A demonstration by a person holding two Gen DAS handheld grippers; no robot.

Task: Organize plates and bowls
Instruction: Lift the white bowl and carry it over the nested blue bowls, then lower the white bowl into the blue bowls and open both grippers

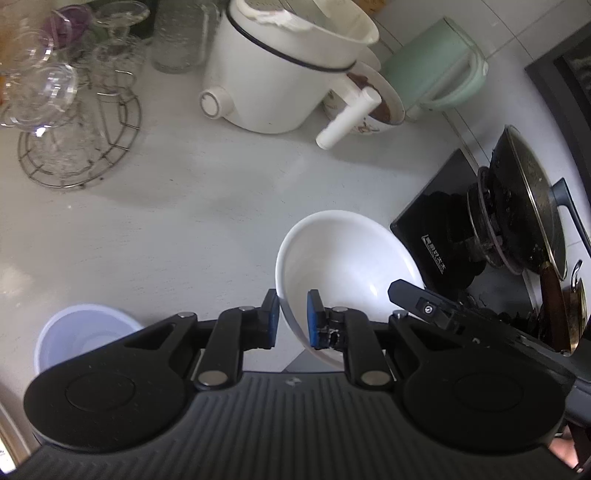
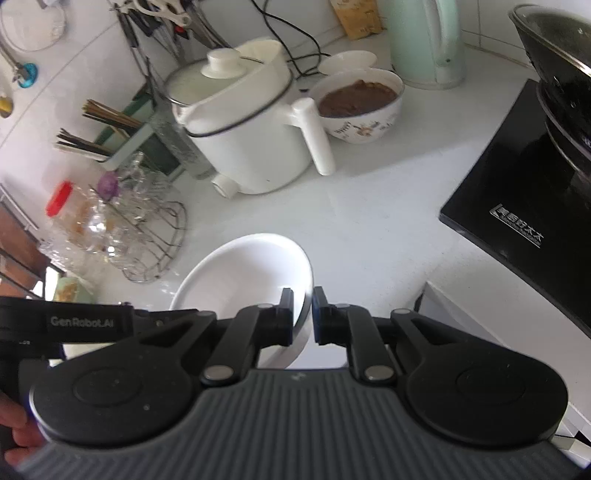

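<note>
The left gripper (image 1: 293, 319) and right gripper (image 2: 303, 317) are each pinching opposite rims of the white bowl (image 1: 343, 254).

A pale grey-white countertop (image 1: 192, 206) fills the view under soft daylight; white wall tiles (image 1: 509, 22) rise at one o'clock; a black glass hob (image 2: 517, 206) sits at three o'clock; a wire rack (image 1: 79, 147) at ten o'clock.

Soft, even daylight fills both views, washing the white countertop (image 1: 166, 206) pale. The wire rack (image 1: 79, 147) throws a faint shadow toward the near side. Fisheye bending curves the far edges, and the right wrist view looks slightly blurred overall.
</note>
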